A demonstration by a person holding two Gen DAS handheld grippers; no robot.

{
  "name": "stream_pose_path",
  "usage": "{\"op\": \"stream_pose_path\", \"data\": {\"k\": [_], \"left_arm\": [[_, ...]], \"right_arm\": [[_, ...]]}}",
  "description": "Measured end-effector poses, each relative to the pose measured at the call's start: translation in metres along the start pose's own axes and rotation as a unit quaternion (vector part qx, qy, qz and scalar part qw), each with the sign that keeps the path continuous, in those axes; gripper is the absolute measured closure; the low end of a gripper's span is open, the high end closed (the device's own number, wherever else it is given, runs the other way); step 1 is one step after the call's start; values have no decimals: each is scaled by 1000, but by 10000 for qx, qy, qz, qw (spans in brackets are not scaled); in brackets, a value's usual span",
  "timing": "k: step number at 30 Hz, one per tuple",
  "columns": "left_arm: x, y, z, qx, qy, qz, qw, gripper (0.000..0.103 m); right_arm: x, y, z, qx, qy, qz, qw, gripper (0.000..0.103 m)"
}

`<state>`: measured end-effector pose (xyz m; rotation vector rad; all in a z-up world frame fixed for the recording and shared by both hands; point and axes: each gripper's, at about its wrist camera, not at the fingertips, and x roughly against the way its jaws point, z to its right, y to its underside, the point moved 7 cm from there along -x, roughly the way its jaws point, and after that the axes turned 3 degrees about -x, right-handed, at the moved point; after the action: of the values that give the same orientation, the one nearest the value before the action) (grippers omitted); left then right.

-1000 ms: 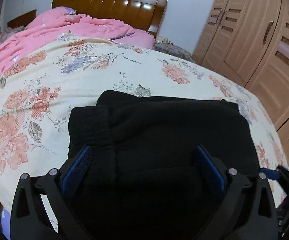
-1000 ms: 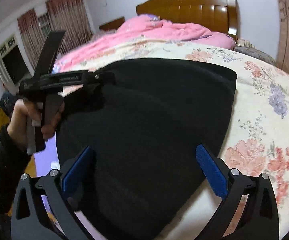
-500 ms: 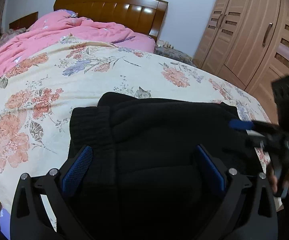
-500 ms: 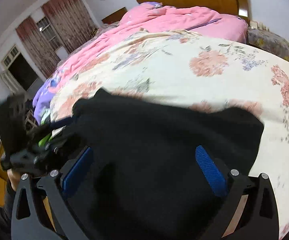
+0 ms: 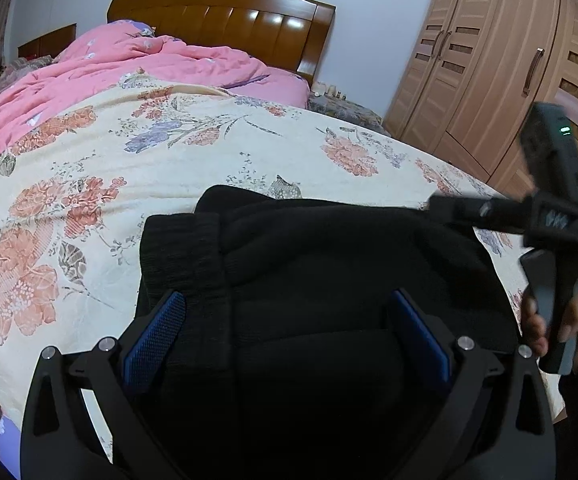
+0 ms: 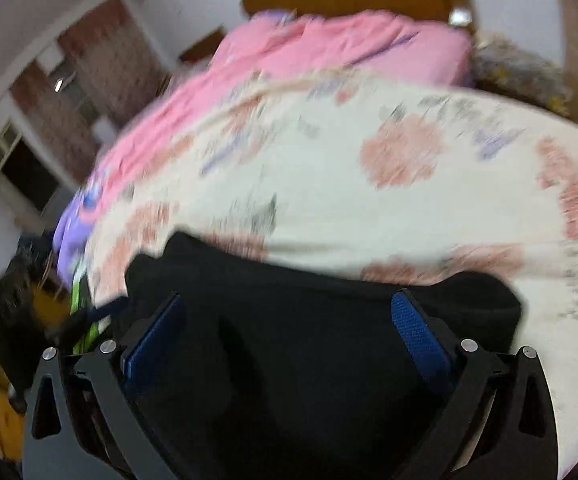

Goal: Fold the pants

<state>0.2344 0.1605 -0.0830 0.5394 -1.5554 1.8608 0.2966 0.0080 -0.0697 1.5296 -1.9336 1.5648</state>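
The right gripper [image 5: 437, 204] has swung up over the pants' [image 5: 329, 264] right edge, jaws spread

The left tool [image 5: 285, 332] points forward and slightly downward, its two black fingers spread wide, the blue-padded fingertips [image 5: 155, 336] well apart with nothing clamped between them. To its right, at the same height, the right tool [image 5: 469, 212] shows side-on, its fingers reaching leftward across the left tool's front; whether those fingers are parted cannot be told from there. The person's right hand [image 5: 569, 320] wraps the handle below that tool, fingers curled around the grip. In the right wrist view, blurred, the right tool [image 6: 287, 330] has its blue pads [image 6: 417, 332] spread wide, nothing pinched between them.
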Motion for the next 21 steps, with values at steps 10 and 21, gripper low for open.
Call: {"op": "stream_pose_path", "data": {"k": [10,21], "left_arm": [[-1,0,0,-28,-99,-36,9999,2],[23,-35,39,-380,134,-167,9990,2]], "right_arm": [[37,119,-78,1581,-292,-359,9863,4],[97,150,-103,2101,-219,283,9770,4]]}}
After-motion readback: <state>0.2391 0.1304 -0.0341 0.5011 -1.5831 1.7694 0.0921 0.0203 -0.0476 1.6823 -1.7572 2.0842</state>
